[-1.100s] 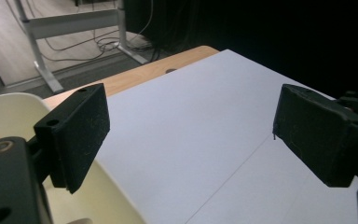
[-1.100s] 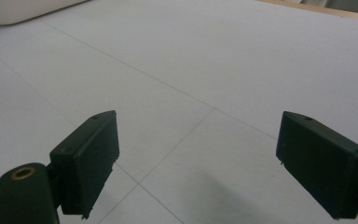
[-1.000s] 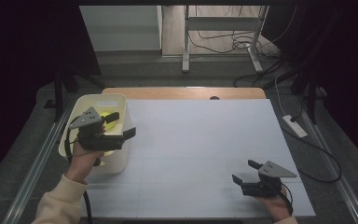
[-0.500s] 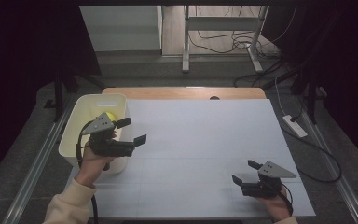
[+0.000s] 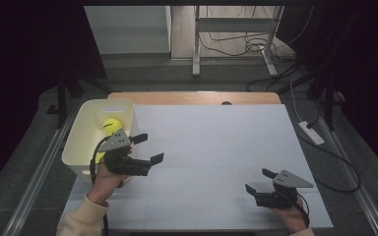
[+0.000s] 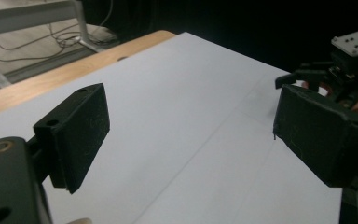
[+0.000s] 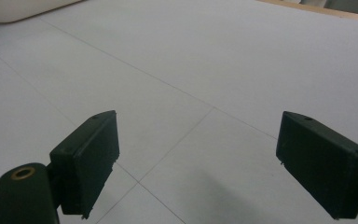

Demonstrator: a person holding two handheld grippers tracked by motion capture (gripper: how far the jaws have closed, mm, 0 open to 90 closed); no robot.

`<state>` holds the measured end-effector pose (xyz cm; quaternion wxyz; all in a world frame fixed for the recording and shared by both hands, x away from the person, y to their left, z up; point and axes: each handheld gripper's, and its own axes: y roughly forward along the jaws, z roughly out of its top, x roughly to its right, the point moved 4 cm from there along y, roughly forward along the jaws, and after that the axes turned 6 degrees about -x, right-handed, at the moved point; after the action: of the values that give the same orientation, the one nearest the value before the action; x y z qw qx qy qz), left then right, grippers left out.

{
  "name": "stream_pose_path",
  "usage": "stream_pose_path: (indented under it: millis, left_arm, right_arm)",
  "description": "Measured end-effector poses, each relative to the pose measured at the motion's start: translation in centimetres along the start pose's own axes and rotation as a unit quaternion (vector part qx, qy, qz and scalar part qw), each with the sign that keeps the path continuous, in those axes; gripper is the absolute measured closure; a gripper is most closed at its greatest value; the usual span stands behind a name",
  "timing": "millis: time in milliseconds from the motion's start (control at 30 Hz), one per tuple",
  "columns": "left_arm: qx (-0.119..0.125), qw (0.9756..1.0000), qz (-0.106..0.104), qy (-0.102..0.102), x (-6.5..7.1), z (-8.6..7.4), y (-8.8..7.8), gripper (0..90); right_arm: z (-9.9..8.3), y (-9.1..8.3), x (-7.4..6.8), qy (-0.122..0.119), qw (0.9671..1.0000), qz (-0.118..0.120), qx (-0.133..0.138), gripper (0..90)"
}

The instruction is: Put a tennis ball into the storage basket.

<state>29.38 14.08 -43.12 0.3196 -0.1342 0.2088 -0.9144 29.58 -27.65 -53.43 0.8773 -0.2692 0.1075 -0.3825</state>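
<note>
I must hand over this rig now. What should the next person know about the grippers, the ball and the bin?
Left gripper: open, empty, beside the white bin, over the table.
Right gripper: open, empty, low at the table's near right.
Yellow ball: lying inside the bin.
Done: ball is in the bin.
Left: probably nothing on the table to collect; check the bin.
</note>
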Motion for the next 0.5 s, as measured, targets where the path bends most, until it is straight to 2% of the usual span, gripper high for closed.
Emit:
stream_pose_path:
  millis: [100, 267, 300, 333, 500]
  left_arm:
    - [-0.01, 0.9999, -0.005, 0.01, 0.7, -0.6, 0.5, 11.5]
    - [-0.018, 0.9997, -0.009, 0.012, 1.2, -1.4, 1.1, 11.6]
    - [-0.023, 0.9994, -0.001, 0.026, 1.6, -1.8, 1.3, 11.8]
    - [-0.025, 0.9992, -0.001, 0.031, 1.8, -2.0, 1.3, 11.8]
    - [-0.025, 0.9987, -0.015, 0.042, 2.8, -2.8, 1.3, 12.6]
  right_arm:
    - [0.0, 0.0, 0.0, 0.002, 1.0, 0.0, -0.001, 13.5]
    - [0.0, 0.1, 0.0, 0.001, 1.0, 0.001, 0.0, 13.5]
    - [0.0, 0.1, 0.0, 0.001, 1.0, 0.001, 0.0, 13.5]
    - [0.0, 0.1, 0.0, 0.001, 1.0, 0.001, 0.001, 13.5]
    - [0.0, 0.0, 0.0, 0.002, 1.0, 0.001, 0.0, 13.5]
